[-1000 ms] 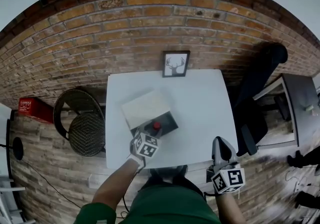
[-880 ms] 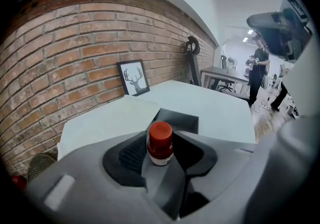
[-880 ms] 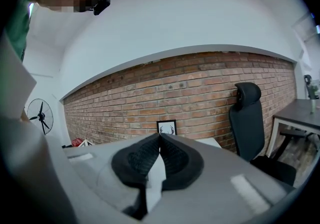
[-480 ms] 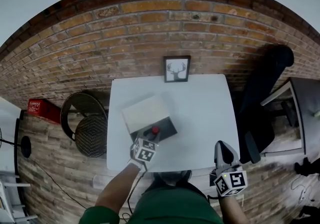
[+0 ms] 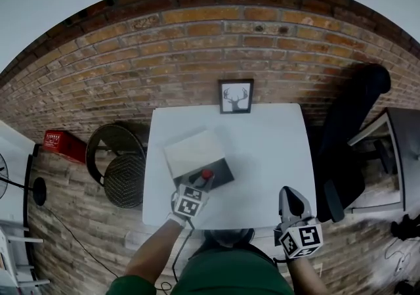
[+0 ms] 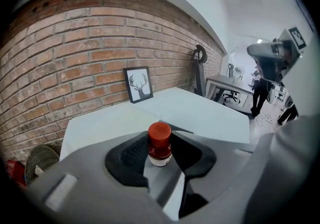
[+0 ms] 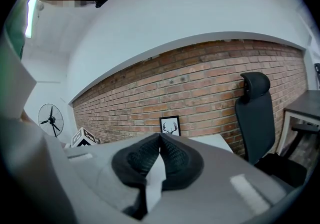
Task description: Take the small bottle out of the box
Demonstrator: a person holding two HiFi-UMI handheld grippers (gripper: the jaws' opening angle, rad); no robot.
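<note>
A small bottle (image 6: pixel 160 144) with a red cap (image 5: pixel 207 173) stands upright between the pads of my left gripper (image 6: pixel 161 154), which is shut on it just under the cap. The jaws have just been closing around it. In the head view the left gripper (image 5: pixel 201 182) holds the bottle over the dark open box (image 5: pixel 222 171), whose pale lid (image 5: pixel 193 149) leans back on the white table (image 5: pixel 262 149). My right gripper (image 5: pixel 291 199) hangs at the table's near right edge, away from the box. Its pads (image 7: pixel 172 155) meet with nothing between them.
A framed deer picture (image 5: pixel 235 96) leans on the brick wall at the table's far edge. A black office chair (image 5: pixel 348 129) and a desk (image 5: pixel 400 149) stand to the right. Round wire stools (image 5: pixel 123 175) and a red case (image 5: pixel 63 145) sit to the left.
The left jaws closed on the bottle and the gripper rose a little with it. The right gripper drifted slightly at the table's edge. The head view shifted.
</note>
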